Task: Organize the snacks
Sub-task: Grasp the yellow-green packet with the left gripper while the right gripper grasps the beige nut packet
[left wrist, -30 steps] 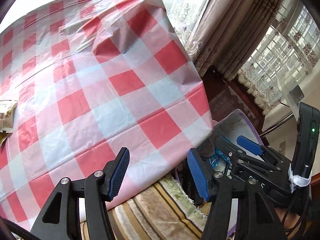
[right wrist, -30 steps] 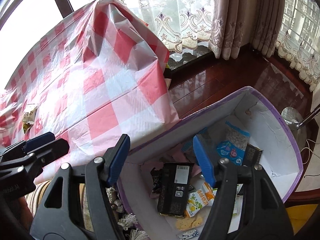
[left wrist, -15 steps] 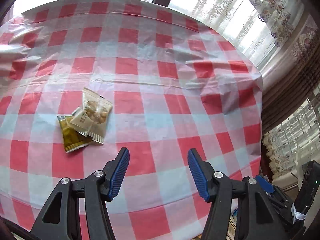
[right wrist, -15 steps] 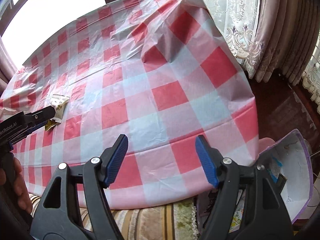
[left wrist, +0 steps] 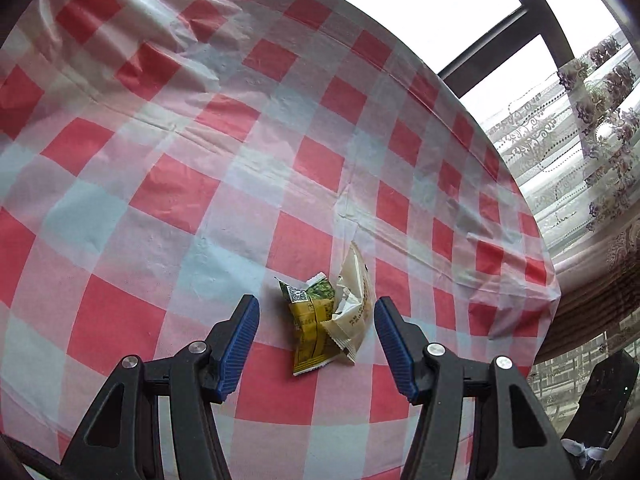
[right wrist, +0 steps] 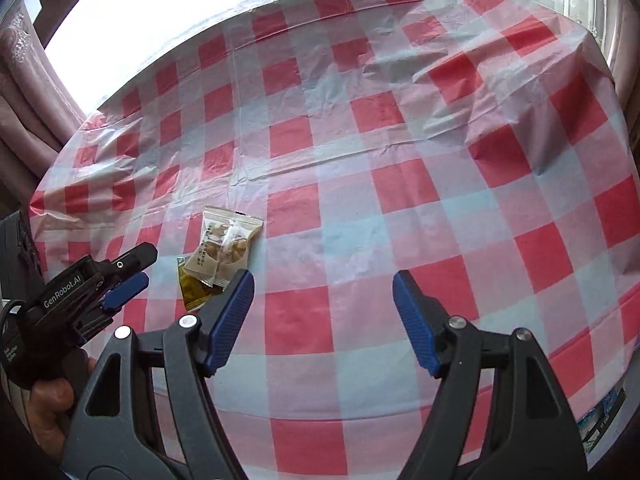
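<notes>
Two small snack packets lie overlapping on the red-and-white checked tablecloth (left wrist: pixel 160 200): a yellow-green packet (left wrist: pixel 310 332) and a beige nut packet (left wrist: pixel 354 312) partly on top of it. My left gripper (left wrist: pixel 315 320) is open, and both packets show in the gap between its blue pads, with neither pad touching them. In the right wrist view the beige packet (right wrist: pixel 224 244) covers most of the yellow-green packet (right wrist: pixel 194 294), and the left gripper (right wrist: pixel 132 274) points at them from the left. My right gripper (right wrist: pixel 324 288) is open over bare cloth, to the right of the packets.
The tablecloth (right wrist: pixel 400 200) drapes over the table's edges, with creases at the far right. A corner of a box (right wrist: pixel 604 412) shows low at the right. Curtains (left wrist: pixel 592 168) and a window lie behind. A hand (right wrist: pixel 48 400) holds the left gripper.
Both grippers have swung away from the purple-rimmed box beside the table and over the tabletop. The left one rolled and closed in until the two packets sit between its open jaws.
</notes>
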Action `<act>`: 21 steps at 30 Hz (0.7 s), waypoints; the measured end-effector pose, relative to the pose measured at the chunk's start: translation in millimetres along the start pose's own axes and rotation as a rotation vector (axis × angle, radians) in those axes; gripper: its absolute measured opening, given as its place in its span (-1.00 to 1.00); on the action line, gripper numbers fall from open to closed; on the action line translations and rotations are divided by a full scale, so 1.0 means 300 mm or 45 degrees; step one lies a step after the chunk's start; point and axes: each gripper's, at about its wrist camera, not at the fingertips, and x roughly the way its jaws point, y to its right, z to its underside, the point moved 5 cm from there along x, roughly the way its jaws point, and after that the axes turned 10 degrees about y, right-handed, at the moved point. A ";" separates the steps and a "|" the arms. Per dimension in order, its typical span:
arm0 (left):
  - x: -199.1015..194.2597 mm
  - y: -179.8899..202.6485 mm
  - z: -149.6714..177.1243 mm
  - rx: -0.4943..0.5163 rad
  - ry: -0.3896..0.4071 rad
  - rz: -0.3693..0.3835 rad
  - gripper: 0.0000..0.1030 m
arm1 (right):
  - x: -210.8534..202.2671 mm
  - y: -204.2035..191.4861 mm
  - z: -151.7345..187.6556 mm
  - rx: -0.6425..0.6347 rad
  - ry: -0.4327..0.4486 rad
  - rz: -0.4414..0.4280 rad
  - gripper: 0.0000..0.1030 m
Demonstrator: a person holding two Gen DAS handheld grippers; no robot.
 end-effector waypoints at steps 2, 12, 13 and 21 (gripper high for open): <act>0.003 -0.027 -0.007 -0.041 0.014 0.010 0.15 | 0.042 -0.051 0.001 0.011 -0.023 -0.035 0.45; -0.001 -0.141 -0.036 -0.223 0.083 0.064 0.05 | 0.228 -0.198 0.016 0.075 -0.131 -0.137 0.45; 0.000 -0.147 -0.037 -0.230 0.084 0.069 0.04 | 0.239 -0.207 0.020 0.069 -0.137 -0.143 0.45; 0.019 -0.153 -0.034 -0.247 0.082 0.098 0.04 | 0.316 -0.245 0.058 0.019 -0.196 -0.147 0.33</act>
